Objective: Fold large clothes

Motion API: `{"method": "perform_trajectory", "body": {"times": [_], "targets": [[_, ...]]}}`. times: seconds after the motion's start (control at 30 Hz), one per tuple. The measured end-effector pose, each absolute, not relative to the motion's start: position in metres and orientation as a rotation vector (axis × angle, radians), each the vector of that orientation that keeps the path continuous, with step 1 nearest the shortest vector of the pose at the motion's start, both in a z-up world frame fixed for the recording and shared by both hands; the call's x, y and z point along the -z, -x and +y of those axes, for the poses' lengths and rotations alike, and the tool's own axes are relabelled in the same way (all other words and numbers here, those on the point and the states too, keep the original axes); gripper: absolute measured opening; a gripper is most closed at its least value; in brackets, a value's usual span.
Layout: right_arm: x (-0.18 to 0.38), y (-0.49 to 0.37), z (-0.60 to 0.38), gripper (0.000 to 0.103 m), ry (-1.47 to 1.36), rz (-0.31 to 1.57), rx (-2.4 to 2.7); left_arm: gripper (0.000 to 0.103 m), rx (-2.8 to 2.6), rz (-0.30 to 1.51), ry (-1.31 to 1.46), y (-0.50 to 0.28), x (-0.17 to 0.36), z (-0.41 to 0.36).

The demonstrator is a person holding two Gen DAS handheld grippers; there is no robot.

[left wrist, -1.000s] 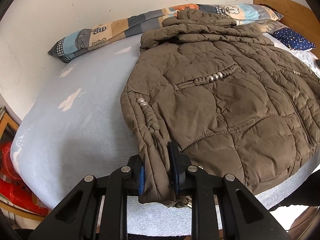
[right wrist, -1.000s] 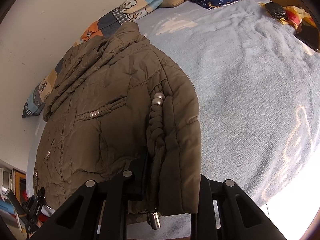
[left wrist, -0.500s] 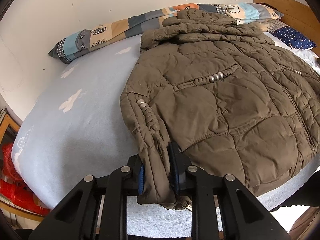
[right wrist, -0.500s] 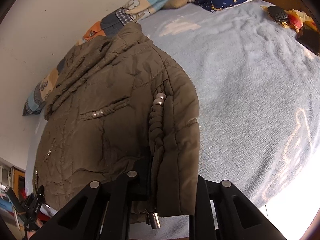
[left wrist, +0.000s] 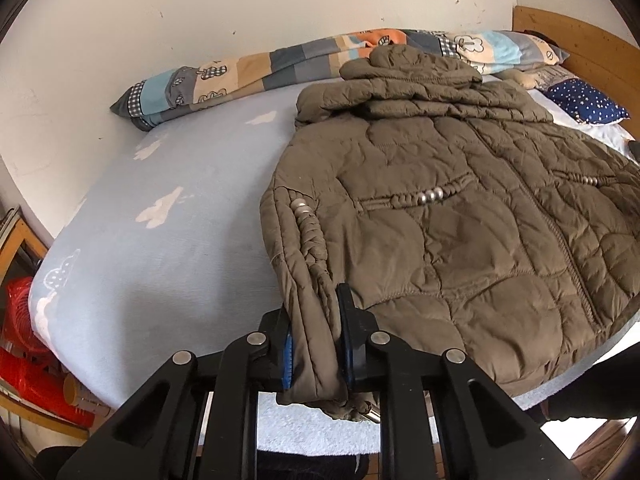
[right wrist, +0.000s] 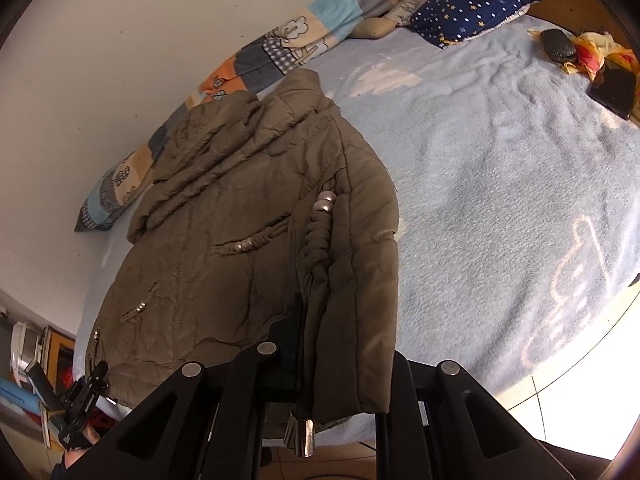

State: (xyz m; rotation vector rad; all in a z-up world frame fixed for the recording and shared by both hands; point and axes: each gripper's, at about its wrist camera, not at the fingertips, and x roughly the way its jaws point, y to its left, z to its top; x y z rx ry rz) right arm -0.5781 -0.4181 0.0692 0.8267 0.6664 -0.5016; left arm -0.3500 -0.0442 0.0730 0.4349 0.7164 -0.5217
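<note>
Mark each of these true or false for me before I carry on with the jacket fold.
1. The left gripper has its jaws clamped on a sleeve cuff of the brown jacket. True.
2. The right gripper is empty. False: its jaws grip the other sleeve.
3. The jacket lies on a light blue bedspread. True.
4. The star-print pillow sits on top of the jacket. False: it lies apart, near the headboard.
5. A dark phone lies on the bedspread. True.
</note>
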Motion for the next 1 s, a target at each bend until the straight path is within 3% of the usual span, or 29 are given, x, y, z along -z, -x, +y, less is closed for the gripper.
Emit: {"method": "perform_trajectory", "body": {"times": [1.0], "targets": [[-0.098, 0.606, -0.4, 0.013, -0.776, 0.652, 0.453, 0.017, 0.54, 0.706, -0.399, 0.351, -0.104, -0.026]]}}
